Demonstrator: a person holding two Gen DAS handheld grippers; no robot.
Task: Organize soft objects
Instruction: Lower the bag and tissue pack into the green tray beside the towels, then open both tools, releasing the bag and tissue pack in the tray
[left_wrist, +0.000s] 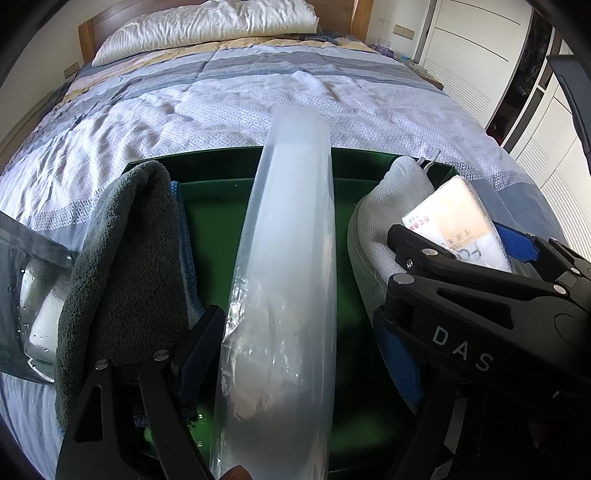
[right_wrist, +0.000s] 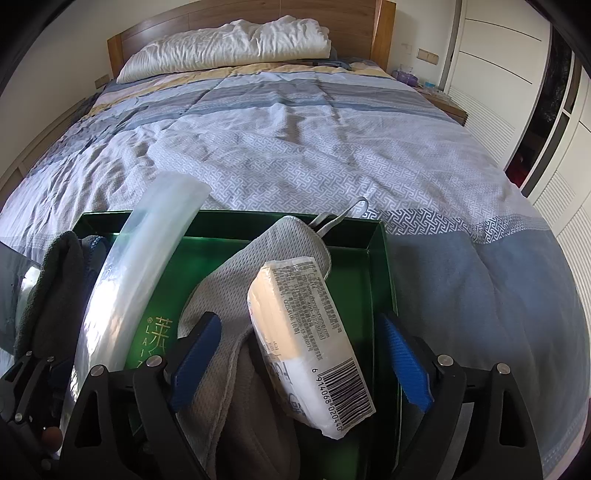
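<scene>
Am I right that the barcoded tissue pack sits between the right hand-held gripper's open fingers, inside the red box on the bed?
Not quite: the box is green, not red, as the right wrist view shows. The rest holds: the barcoded tissue pack lies between the open fingers of the right hand-held gripper, in that box on the bed.

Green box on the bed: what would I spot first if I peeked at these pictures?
Probably the green box at the near end of the bed, stuffed with soft things. A long clear plastic roll sticks up out of its middle, with a dark towel draped over the left wall. On the right, a wrapped tissue pack leans on a grey mesh cloth.
</scene>
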